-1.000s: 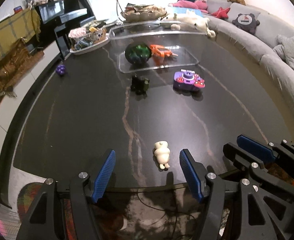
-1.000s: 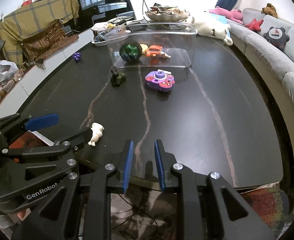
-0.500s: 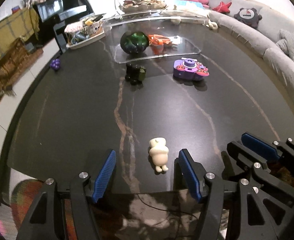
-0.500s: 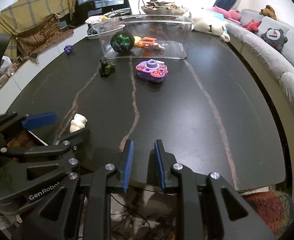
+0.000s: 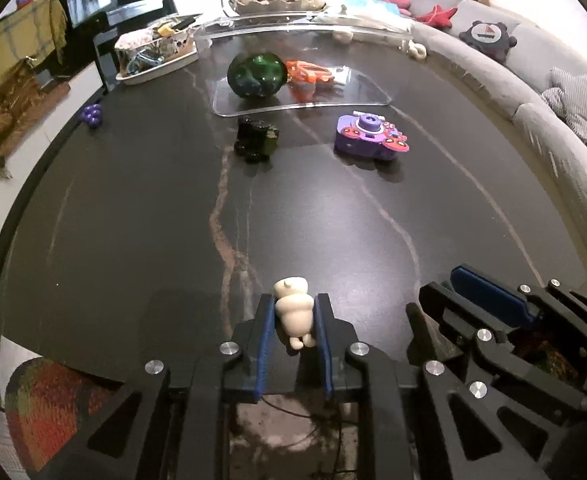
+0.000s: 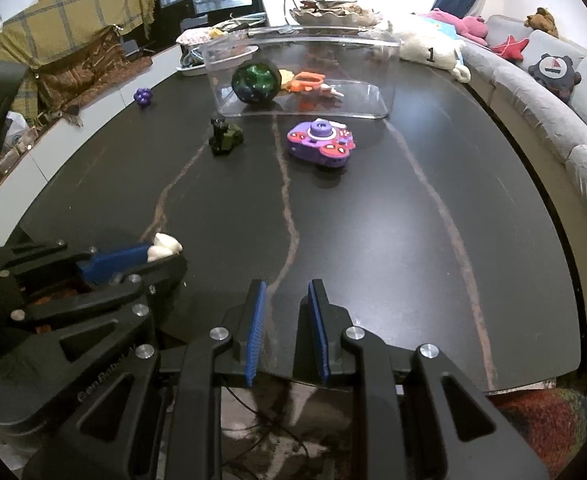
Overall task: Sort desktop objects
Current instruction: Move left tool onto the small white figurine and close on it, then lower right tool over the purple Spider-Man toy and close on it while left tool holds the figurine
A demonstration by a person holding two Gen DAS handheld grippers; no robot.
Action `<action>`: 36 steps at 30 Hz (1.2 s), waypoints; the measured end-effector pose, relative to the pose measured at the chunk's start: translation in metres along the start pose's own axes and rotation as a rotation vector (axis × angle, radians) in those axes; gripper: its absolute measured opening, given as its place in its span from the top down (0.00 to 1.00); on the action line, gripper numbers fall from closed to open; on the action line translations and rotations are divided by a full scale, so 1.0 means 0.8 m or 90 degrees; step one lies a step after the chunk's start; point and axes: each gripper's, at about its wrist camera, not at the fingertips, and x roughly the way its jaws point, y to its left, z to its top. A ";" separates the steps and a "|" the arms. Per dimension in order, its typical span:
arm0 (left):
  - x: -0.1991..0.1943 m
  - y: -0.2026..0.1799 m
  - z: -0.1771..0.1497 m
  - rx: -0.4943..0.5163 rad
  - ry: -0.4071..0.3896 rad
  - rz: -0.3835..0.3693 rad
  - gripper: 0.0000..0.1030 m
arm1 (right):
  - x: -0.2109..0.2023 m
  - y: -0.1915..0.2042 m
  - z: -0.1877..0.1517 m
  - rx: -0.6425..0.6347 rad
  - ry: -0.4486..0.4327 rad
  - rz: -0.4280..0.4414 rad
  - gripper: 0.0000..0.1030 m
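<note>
My left gripper [image 5: 292, 312] is shut on a small cream figurine [image 5: 294, 311] near the front edge of the black table [image 5: 133, 220]; the figurine's head sticks out past the fingertips, as the right wrist view [image 6: 164, 245] also shows. My right gripper [image 6: 287, 296] is nearly shut and empty, just right of the left one. Farther back lie a dark green toy truck [image 5: 256, 139], a purple toy camera [image 5: 369, 138] and a purple berry toy [image 5: 92, 115]. A clear plastic bin [image 6: 305, 76] at the back holds a green ball [image 6: 256, 82] and an orange toy [image 6: 307, 80].
A white tray of clutter [image 5: 153, 56] and a tiered dish [image 6: 329, 12] stand behind the bin. A grey sofa [image 5: 533, 80] with plush toys curves along the right. A patterned rug [image 5: 49, 404] lies below the table's front edge.
My left gripper moved forward over the cream figurine and closed on it. The right gripper stayed narrow and advanced slightly over the table.
</note>
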 end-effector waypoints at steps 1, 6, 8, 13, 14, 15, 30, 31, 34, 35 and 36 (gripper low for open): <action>0.000 0.001 0.001 -0.003 0.002 -0.003 0.83 | -0.001 0.001 0.002 -0.001 -0.002 -0.001 0.81; -0.007 0.002 0.004 -0.002 -0.005 -0.005 0.83 | -0.005 0.005 0.007 -0.001 -0.010 0.004 0.81; -0.010 0.001 0.005 -0.001 -0.009 -0.006 0.83 | -0.007 0.004 0.009 0.004 -0.014 0.006 0.81; -0.017 0.001 0.008 0.000 -0.017 -0.007 0.83 | -0.007 0.001 0.016 0.017 -0.017 0.014 0.81; -0.020 0.001 0.009 0.001 -0.020 -0.007 0.83 | -0.007 0.001 0.018 0.018 -0.018 0.016 0.81; -0.022 0.001 0.010 0.003 -0.024 -0.007 0.83 | -0.008 0.001 0.020 0.019 -0.019 0.016 0.81; -0.042 0.015 0.042 0.000 -0.065 -0.014 0.83 | -0.012 0.002 0.055 0.024 -0.054 0.033 0.81; -0.041 0.016 0.044 -0.001 -0.065 -0.013 0.83 | -0.010 0.002 0.058 0.021 -0.054 0.035 0.81; -0.038 0.019 0.054 -0.007 -0.071 -0.008 0.83 | -0.004 -0.001 0.069 0.019 -0.057 0.039 0.78; -0.037 0.020 0.057 -0.007 -0.073 -0.007 0.83 | -0.002 -0.003 0.073 0.022 -0.058 0.039 0.77; -0.036 0.021 0.061 -0.007 -0.075 -0.007 0.83 | 0.000 -0.005 0.076 0.027 -0.059 0.040 0.74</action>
